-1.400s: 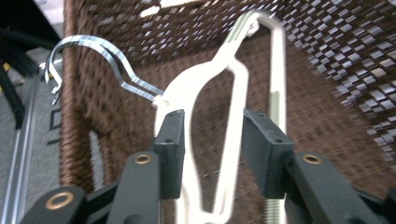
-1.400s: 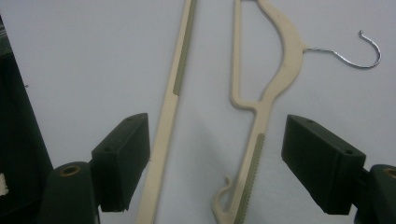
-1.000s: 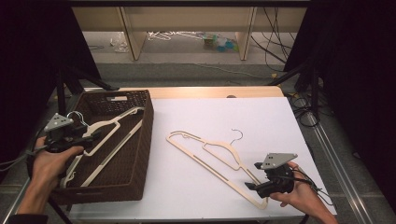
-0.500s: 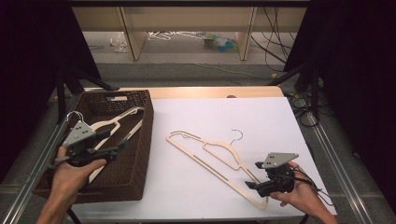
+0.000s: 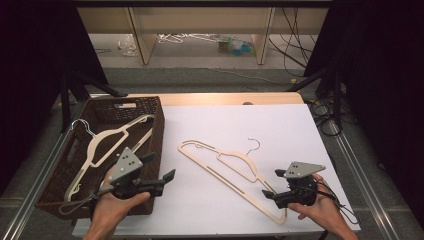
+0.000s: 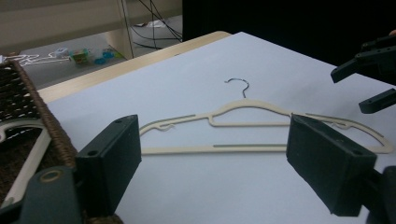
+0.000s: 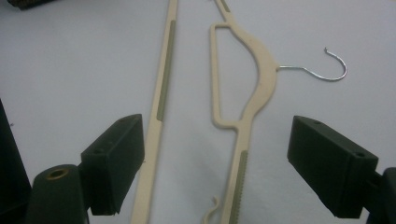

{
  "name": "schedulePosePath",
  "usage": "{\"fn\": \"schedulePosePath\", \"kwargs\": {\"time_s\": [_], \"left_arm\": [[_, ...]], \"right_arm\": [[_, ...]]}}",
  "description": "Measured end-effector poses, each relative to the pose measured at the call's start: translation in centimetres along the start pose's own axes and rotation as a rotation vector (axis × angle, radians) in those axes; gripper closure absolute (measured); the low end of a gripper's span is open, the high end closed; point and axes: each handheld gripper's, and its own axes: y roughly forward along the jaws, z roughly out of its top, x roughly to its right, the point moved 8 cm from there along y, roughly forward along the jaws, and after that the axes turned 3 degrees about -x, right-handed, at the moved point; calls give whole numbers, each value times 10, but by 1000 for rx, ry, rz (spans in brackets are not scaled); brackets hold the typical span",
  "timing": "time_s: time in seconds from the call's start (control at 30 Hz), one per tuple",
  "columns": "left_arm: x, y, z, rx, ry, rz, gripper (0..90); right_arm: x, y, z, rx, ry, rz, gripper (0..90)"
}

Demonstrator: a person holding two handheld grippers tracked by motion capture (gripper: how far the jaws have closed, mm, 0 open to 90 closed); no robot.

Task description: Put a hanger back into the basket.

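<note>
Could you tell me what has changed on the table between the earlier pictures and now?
The left gripper has let go of the hanger in the basket and swung right, out past the basket rim toward the hanger on the table; its jaws have just been opening and nothing is between them. The right gripper kept its place, open at that hanger's near end. Both hangers lie as before.

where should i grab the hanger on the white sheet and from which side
Probably the near shoulder arm of the hanger, from above: it lies flat on the white sheet, so the jaws must straddle a thin bar. The open right gripper already hovers at that end.
</note>
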Motion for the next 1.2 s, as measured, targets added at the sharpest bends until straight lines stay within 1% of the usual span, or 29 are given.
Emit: {"fn": "schedulePosePath", "kwargs": {"time_s": [0.03, 0.07, 0.1, 0.13, 0.2, 0.23, 0.3, 0.33, 0.4, 0.43, 0.47, 0.5, 0.53, 0.57, 0.6, 0.67, 0.77, 0.8, 0.83, 0.87, 0.93, 0.97, 1.0, 1.03, 1.07, 1.1, 1.13, 1.17, 1.2], "left_arm": [[3, 2, -2, 9, 3, -8, 174], [6, 3, -3, 4, 1, -9, 174], [11, 5, -6, 10, -4, -15, 174], [15, 6, -8, 6, 5, -19, 174], [23, 9, -12, -8, 1, -36, 168], [26, 10, -14, -13, 3, -37, 168], [30, 13, -17, -19, 10, -47, 168], [32, 15, -19, -18, 22, -46, 169], [33, 16, -23, -28, 32, -44, 170], [35, 17, -25, -30, 38, -51, 169], [37, 18, -28, -31, 35, -54, 169], [39, 19, -29, -33, 36, -57, 170], [41, 19, -32, -40, 43, -64, 169], [43, 20, -34, -37, 39, -69, 169], [44, 20, -36, -42, 46, -68, 169], [47, 23, -39, -37, 39, -77, 170], [47, 25, -42, -50, 57, -75, 169], [48, 26, -44, -48, 53, -78, 169], [47, 26, -45, -53, 65, -73, 169], [48, 27, -47, -58, 57, -71, 169], [48, 27, -48, -58, 59, -74, 169], [49, 28, -49, -54, 51, -82, 170], [48, 28, -49, -55, 64, -81, 170], [49, 28, -49, -55, 48, -81, 169], [49, 28, -50, -55, 49, -83, 169], [49, 27, -51, -61, 53, -79, 169], [49, 28, -52, -67, 59, -77, 169], [49, 28, -52, -68, 56, -80, 169], [50, 29, -53, -67, 56, -81, 169]], "right_arm": [[0, 0, 1, 9, 1, -3, 194], [0, -1, 2, 12, 4, 0, 193], [0, -1, 2, 17, 3, 0, 191], [-1, -1, 2, 21, 3, 0, 189], [-1, 0, 2, 24, 2, 2, 188], [-1, 0, 2, 24, 5, -2, 187], [-1, 1, 2, 21, 5, -2, 187], [-1, 1, 1, 18, 7, -1, 188], [-1, 2, 1, 20, -7, -1, 188], [-1, 2, 1, 17, -5, 2, 188], [-2, 2, 0, 13, -4, 5, 189], [-2, 2, 0, 13, -4, -2, 188], [-2, 2, 0, 12, -5, -3, 189], [-2, 2, 0, 10, -7, -5, 189], [-2, 3, 0, 12, -7, -5, 189], [-2, 4, -1, 7, -8, 0, 188], [-1, 4, -1, 6, -6, -4, 185], [-1, 5, -2, 2, -7, 0, 183], [-1, 5, -2, 1, -8, -2, 181], [-1, 7, -3, -9, 4, -2, 179], [0, 8, -5, -19, 4, -2, 177], [0, 10, -5, -27, 0, 3, 177], [0, 10, -5, -27, 0, 3, 177], [1, 11, -6, -34, 3, -1, 177], [2, 13, -8, -60, 17, -6, 179], [2, 13, -8, -60, 17, -6, 179], [4, 15, -8, -68, 19, -15, 181], [5, 19, -8, -74, 25, -20, 187], [6, 19, -10, -99, 13, -16, 191]]}}
